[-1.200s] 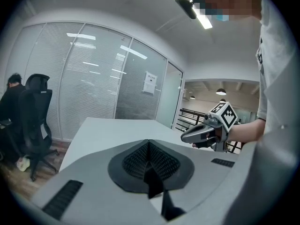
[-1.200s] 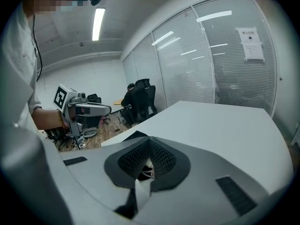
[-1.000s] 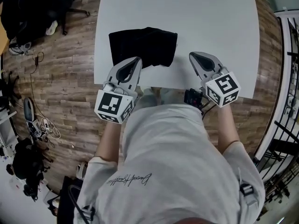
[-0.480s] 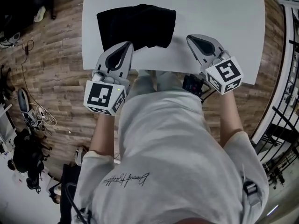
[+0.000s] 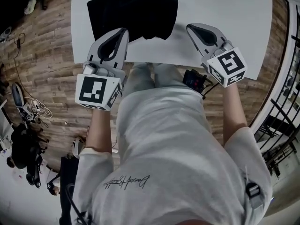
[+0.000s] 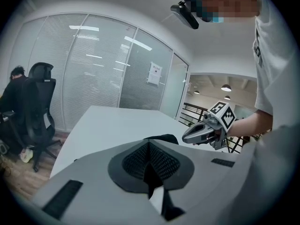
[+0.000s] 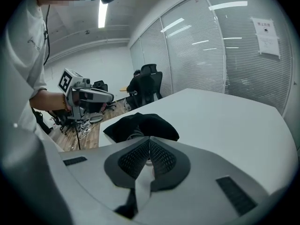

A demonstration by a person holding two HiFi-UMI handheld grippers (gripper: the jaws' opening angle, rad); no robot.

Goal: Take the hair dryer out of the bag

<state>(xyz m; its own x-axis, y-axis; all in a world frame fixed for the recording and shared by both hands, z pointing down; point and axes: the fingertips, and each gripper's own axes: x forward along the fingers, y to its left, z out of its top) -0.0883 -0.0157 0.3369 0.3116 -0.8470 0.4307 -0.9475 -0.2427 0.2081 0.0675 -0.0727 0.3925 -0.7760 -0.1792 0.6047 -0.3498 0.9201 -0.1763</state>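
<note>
Head view: bag (image 5: 133, 13) on desk (image 5: 225, 8); left gripper (image 5: 123, 31) over bag's near edge, right gripper (image 5: 191, 28) beside bag, both closed and empty; jaws should open before seizing fabric.

An office: blind-covered glass partition walls (image 6: 93, 78), a black high-backed swivel chair (image 6: 40, 97) (a person (image 6: 15, 78) sits beside it), and a long white surface (image 6: 112, 125).

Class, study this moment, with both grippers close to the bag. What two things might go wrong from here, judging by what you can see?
1. The left gripper and right gripper are both shut. Unless they open first, they would likely just push the soft black bag.
2. The bag lies loose near the table edge, and the hair dryer is not in view. Pulling blindly may drag the bag off.
</note>
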